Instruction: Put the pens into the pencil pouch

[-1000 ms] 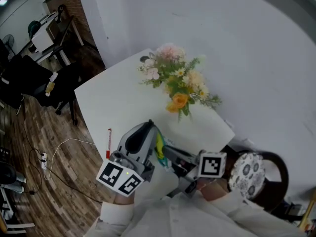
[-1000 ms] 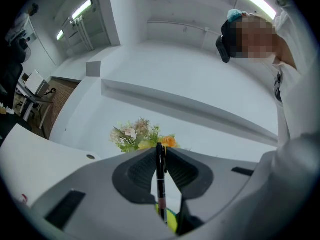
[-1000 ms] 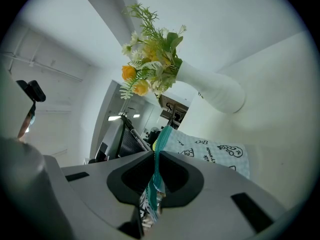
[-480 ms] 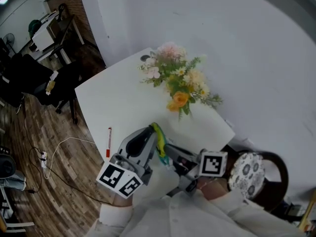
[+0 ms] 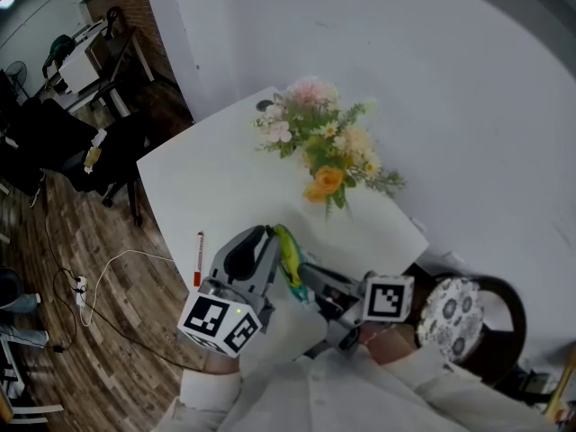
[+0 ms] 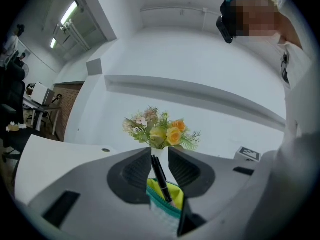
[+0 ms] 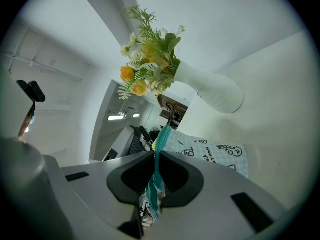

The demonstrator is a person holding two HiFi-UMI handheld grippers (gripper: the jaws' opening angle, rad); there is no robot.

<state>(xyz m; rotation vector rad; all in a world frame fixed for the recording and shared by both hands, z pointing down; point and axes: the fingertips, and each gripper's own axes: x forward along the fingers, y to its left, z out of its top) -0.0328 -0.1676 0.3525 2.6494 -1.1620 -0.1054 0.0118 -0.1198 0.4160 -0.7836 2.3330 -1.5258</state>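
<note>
White tabletop (image 5: 209, 187) bears flowers (image 5: 326, 151) at its far side and a red pen (image 5: 198, 257) near its left edge, while the left tongs (image 6: 160, 155) are opening round a black pen (image 6: 160, 175) and the right tongs (image 7: 155, 160) pinch the pouch (image 7: 210, 151).

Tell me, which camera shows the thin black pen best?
The left gripper view: the thin black pen stands between the left gripper's opening jaws, tip in the teal-zipped pouch. Other views hardly show it.

A white vase (image 7: 212, 90) of yellow, pink and orange flowers (image 5: 326, 156) stood on the white counter (image 5: 211, 183) ahead of me. Off to my left a white cable (image 5: 121, 261) trailed over the wood floor (image 5: 45, 241) to a power strip (image 5: 79, 291). At my right was a chair with a patterned cushion (image 5: 450, 318).
</note>
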